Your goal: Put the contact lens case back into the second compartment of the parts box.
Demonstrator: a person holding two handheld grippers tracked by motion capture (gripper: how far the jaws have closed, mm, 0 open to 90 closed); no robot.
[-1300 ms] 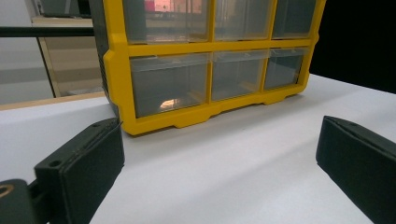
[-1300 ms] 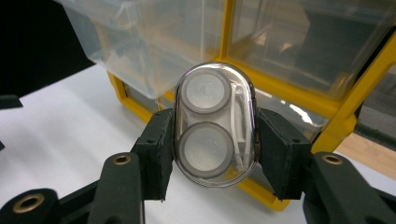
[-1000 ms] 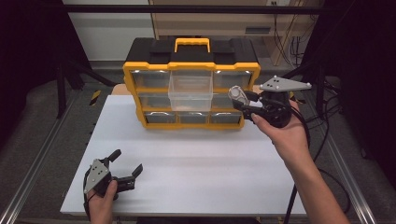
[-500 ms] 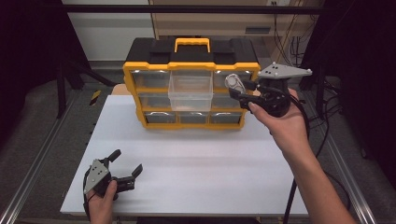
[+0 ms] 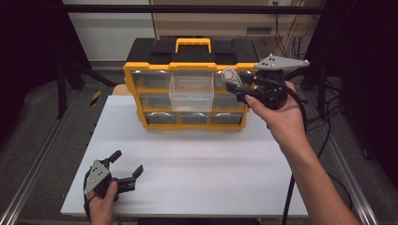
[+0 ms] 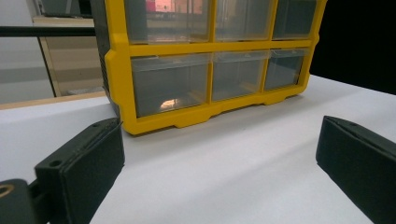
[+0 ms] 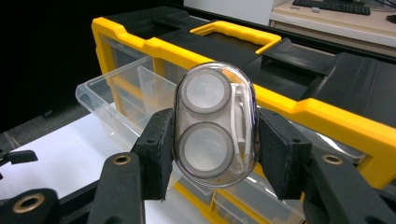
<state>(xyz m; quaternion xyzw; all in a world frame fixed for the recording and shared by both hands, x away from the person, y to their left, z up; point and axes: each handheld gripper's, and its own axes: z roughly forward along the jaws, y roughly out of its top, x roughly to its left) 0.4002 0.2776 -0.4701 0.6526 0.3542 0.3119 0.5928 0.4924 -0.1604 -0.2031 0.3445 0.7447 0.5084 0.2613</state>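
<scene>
A yellow and black drawer organizer [image 5: 155, 93] stands at the back of the white table [image 5: 197, 173], with one clear drawer [image 5: 191, 91] pulled out in its top middle. My right gripper [image 5: 233, 80] hovers at the cabinet's upper right, shut on a clear oval case [image 7: 215, 123] that holds two round grey discs and a white cord. In the right gripper view the case stands upright between the black pads [image 7: 156, 149], above the open drawer [image 7: 116, 102]. My left gripper [image 5: 126, 164] rests open near the table's front left corner, its pads [image 6: 84, 163] wide apart facing the organizer [image 6: 187, 88].
Aluminium rails [image 5: 28, 187] run along both table sides. A cable [image 5: 300, 122] trails from the right gripper past the forearm. Bare table stretches between the organizer and the left gripper.
My right gripper has risen with the clear case and shifted slightly left, toward the organizer's top row. The left gripper has stayed put.
</scene>
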